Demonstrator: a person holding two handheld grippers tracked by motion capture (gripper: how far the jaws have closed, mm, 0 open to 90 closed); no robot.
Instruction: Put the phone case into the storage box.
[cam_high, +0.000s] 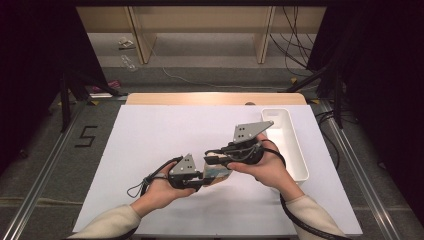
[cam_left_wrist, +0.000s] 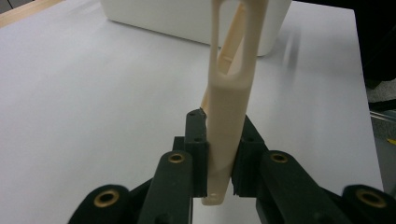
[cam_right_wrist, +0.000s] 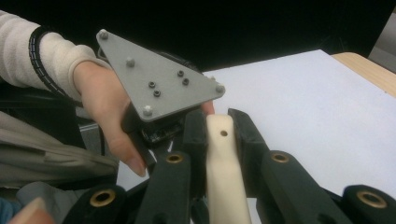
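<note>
A cream plastic tool (cam_high: 219, 175) with a long slotted head and a straight handle is held above the white table sheet (cam_high: 165, 135) between both grippers. In the left gripper view, my left gripper (cam_left_wrist: 222, 123) is shut on the tool's handle (cam_left_wrist: 231, 107), with the slotted head rising away towards the bin. My right gripper (cam_right_wrist: 217, 116) is shut on the same tool (cam_right_wrist: 224, 163); a small hole marks its end between the jaw tips. In the high view the left gripper (cam_high: 200, 181) and right gripper (cam_high: 212, 161) meet tip to tip at mid-table.
A white rectangular bin (cam_high: 285, 142) stands along the table's right side, close behind the right hand. The left hand (cam_right_wrist: 102, 102) and its grey three-cornered plate (cam_right_wrist: 159, 84) sit right beyond the right jaws. Dark frame posts flank the table.
</note>
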